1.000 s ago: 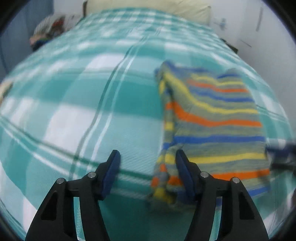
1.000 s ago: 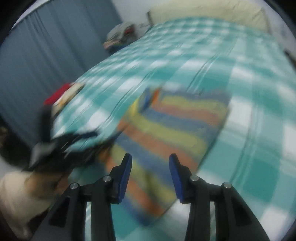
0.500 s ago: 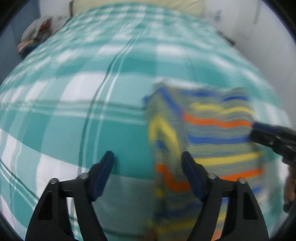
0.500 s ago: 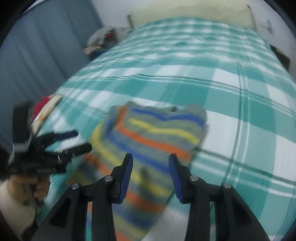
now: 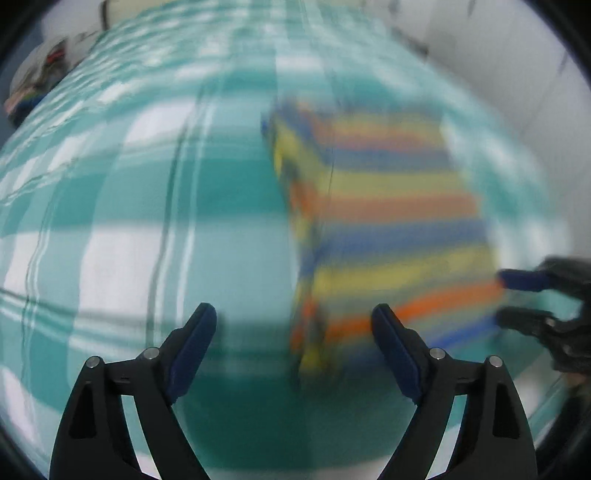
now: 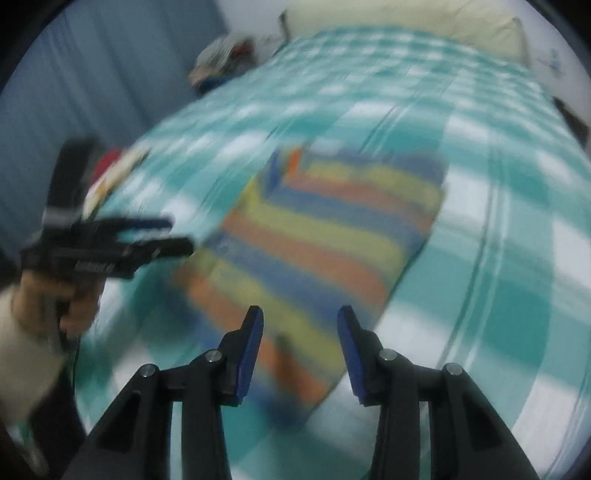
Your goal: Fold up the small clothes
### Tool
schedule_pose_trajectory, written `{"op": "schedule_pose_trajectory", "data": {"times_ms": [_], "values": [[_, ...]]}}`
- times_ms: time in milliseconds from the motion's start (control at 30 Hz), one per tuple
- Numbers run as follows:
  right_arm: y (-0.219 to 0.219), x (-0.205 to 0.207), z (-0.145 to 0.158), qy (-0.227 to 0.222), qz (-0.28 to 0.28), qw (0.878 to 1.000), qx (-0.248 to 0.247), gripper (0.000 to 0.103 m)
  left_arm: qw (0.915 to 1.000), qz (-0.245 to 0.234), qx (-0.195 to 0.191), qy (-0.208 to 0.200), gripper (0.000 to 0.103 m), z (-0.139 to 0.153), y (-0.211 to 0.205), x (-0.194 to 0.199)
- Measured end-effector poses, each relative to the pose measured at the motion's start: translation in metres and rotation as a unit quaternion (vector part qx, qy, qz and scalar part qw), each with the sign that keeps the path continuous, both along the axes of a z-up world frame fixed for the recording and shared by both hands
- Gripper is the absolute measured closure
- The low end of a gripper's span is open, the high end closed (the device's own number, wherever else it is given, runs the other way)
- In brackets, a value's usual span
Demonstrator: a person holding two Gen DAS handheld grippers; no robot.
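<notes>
A folded garment with blue, yellow and orange stripes (image 5: pixel 388 221) lies flat on the teal checked bed cover (image 5: pixel 110 221). My left gripper (image 5: pixel 293 314) hovers over its near left edge, jaws opening wide, pads touching nothing. In the right wrist view the same garment (image 6: pixel 321 240) spreads ahead of my right gripper (image 6: pixel 300 314), which hangs open above its near end with nothing pinched. Each gripper shows in the other's view: the right gripper (image 5: pixel 504 295) at the garment's right edge, the left gripper (image 6: pixel 177 236) held by a hand at its left edge. Both views are motion-blurred.
A cream pillow (image 6: pixel 406 22) lies at the head of the bed. A pile of clothes (image 6: pixel 221 62) sits beyond the bed's far left corner beside a blue curtain (image 6: pixel 92 74). A red and white item (image 6: pixel 114 166) rests at the left edge. A white wall (image 5: pixel 517 74) runs along the right.
My left jaws have spread wider, and the garment's left edge now sits between them instead of at the right finger. The right gripper's jaws kept the same gap. The garment stays folded.
</notes>
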State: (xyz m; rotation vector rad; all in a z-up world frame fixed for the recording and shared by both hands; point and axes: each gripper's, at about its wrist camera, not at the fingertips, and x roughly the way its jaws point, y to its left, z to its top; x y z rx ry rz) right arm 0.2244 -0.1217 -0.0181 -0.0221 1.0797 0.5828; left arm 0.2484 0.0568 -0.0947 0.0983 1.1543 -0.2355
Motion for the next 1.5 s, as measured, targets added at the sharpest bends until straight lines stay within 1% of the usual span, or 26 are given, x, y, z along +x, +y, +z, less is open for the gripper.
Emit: {"op": "schedule_pose_trajectory", "data": {"times_ms": [33,67,100,133,167,200,233,267,300,333,400,500,567,633,800,900,1067,1500], "values": [[0.004,-0.012,-0.014,0.027,0.011,1.000,-0.012,0.060,0.9999,0.000,0.009,0.005,0.016,-0.006,0.002,-0.005],[0.007,-0.025,-0.028,0.049,0.014,0.998,-0.037,0.060,1.0000,0.006,0.003,0.001,0.016,-0.005,0.006,-0.012],[0.008,-0.036,-0.033,0.048,0.011,0.997,-0.060,0.060,0.9998,0.018,-0.008,-0.004,0.016,0.003,0.011,-0.020],[0.007,-0.049,-0.030,0.035,0.010,0.997,-0.074,0.060,0.9996,0.024,-0.015,-0.007,0.016,0.010,0.014,-0.025],[0.006,-0.061,-0.022,0.023,0.003,0.996,-0.082,0.056,0.9992,0.029,-0.022,-0.015,0.016,0.019,0.016,-0.031],[0.004,-0.068,-0.015,0.015,-0.011,0.996,-0.091,0.043,0.9985,0.034,-0.031,-0.031,0.016,0.032,0.017,-0.039],[-0.001,-0.078,-0.002,-0.003,-0.044,0.994,-0.098,0.025,0.9973,0.038,-0.038,-0.050,0.012,0.043,0.016,-0.046],[-0.004,-0.086,0.009,-0.023,-0.070,0.993,-0.097,0.017,0.9960,0.042,-0.043,-0.067,0.007,0.051,0.015,-0.052],[-0.008,-0.094,0.020,-0.046,-0.093,0.990,-0.094,0.010,0.9933,0.049,-0.049,-0.093,0.005,0.061,0.012,-0.059],[-0.011,-0.102,0.033,-0.077,-0.117,0.986,-0.091,0.009,0.9907,0.054,-0.053,-0.113,0.005,0.066,0.009,-0.065],[-0.014,-0.110,0.048,-0.118,-0.148,0.976,-0.104,0.009,0.9846,0.059,-0.059,-0.153,0.004,0.071,0.004,-0.074],[-0.016,-0.112,0.061,-0.158,-0.170,0.963,-0.137,0.009,0.9781,0.063,-0.049,-0.193,0.004,0.066,0.000,-0.076],[-0.019,-0.111,0.063,-0.184,-0.194,0.949,-0.164,0.009,0.9803,0.059,-0.037,-0.185,0.004,0.059,-0.002,-0.073],[-0.025,-0.107,0.063,-0.191,-0.213,0.943,-0.169,0.009,0.9819,0.056,-0.029,-0.178,0.004,0.056,-0.002,-0.073],[-0.033,-0.103,0.057,-0.188,-0.219,0.938,-0.190,0.009,0.9810,0.055,-0.019,-0.185,0.004,0.055,-0.001,-0.078],[-0.036,-0.101,0.053,-0.183,-0.222,0.938,-0.195,0.009,0.9792,0.056,-0.006,-0.195,0.004,0.057,-0.001,-0.079],[-0.034,-0.100,0.049,-0.188,-0.220,0.935,-0.204,0.009,0.9784,0.059,0.000,-0.198,0.004,0.056,0.002,-0.078],[-0.034,-0.098,0.043,-0.183,-0.219,0.934,-0.212,0.009,0.9781,0.059,0.020,-0.199,0.004,0.053,0.000,-0.076]]}}
